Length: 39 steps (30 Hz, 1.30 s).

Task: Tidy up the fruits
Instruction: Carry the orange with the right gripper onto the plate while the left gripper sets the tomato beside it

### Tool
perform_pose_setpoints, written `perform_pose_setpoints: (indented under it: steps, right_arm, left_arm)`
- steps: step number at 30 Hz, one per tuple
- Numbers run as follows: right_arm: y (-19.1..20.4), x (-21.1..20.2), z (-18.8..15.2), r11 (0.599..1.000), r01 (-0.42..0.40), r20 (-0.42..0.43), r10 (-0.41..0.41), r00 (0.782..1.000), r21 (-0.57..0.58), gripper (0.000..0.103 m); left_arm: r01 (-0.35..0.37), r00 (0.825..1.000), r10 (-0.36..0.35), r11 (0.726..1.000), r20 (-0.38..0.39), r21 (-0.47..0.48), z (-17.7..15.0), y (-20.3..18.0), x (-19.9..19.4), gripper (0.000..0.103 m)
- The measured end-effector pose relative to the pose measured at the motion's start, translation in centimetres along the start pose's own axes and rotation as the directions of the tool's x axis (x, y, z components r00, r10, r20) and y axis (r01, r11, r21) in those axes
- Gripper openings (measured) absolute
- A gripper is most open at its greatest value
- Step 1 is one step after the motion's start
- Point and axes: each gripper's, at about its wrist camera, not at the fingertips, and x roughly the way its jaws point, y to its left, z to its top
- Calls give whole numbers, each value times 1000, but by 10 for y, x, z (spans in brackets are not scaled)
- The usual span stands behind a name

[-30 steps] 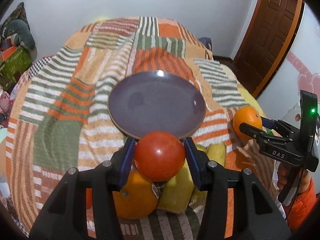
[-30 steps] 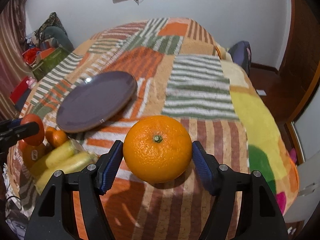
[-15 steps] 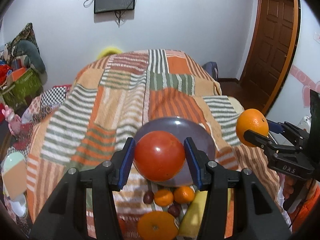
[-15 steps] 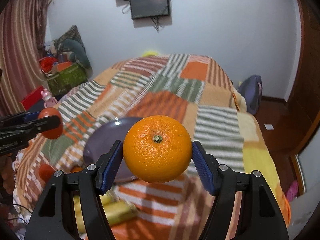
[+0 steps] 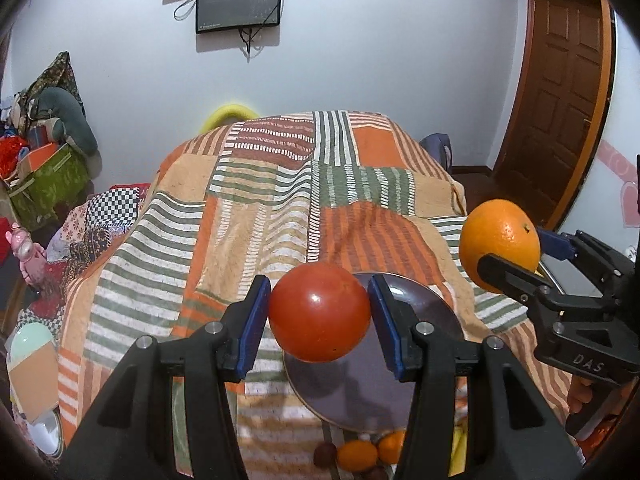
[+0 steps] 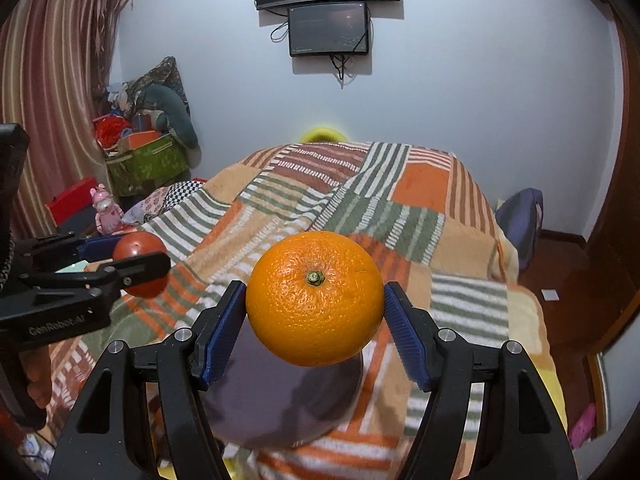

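At frame centre, the left gripper [image 5: 319, 314] clamps a tomato [image 5: 319, 312] and the right gripper [image 6: 315, 300] clamps an orange [image 6: 315, 298], the purple plate [image 5: 360, 392] below both.

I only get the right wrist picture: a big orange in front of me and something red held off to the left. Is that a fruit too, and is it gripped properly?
Observer: In the left wrist view it is a smooth, glossy red tomato, and the left gripper has a blue pad pressed on each side of it.
Operator: Is there any fruit I cannot see?
Observer: Yes. Small round oranges and little dark round fruits lie on the striped patchwork blanket by the near edge of the round dark purple plate.
Operator: And my orange, seen from there?
Observer: The large orange appears side-on in the right gripper, up and right of the tomato.
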Motion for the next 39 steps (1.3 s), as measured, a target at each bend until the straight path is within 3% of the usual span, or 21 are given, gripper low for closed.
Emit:
perform_pose_setpoints:
  steps: [9, 24, 33, 39]
  right_arm:
    - [0, 40, 0, 1000, -8, -69, 6, 998, -26, 66]
    - [-5, 98, -31, 998, -31, -261, 15, 965, -58, 66]
    - [1, 111, -35, 994, -53, -299, 23, 954, -94, 67]
    - [4, 112, -36, 992, -44, -309, 6, 951, -117, 67]
  left_arm:
    - [46, 993, -47, 999, -111, -10, 7, 10, 53, 50]
    - [101, 953, -91, 995, -290, 19, -9, 11, 128, 50]
    - [108, 935, -97, 994, -340, 14, -12, 11, 147, 50]
    - [102, 942, -91, 995, -323, 20, -9, 9, 141, 58]
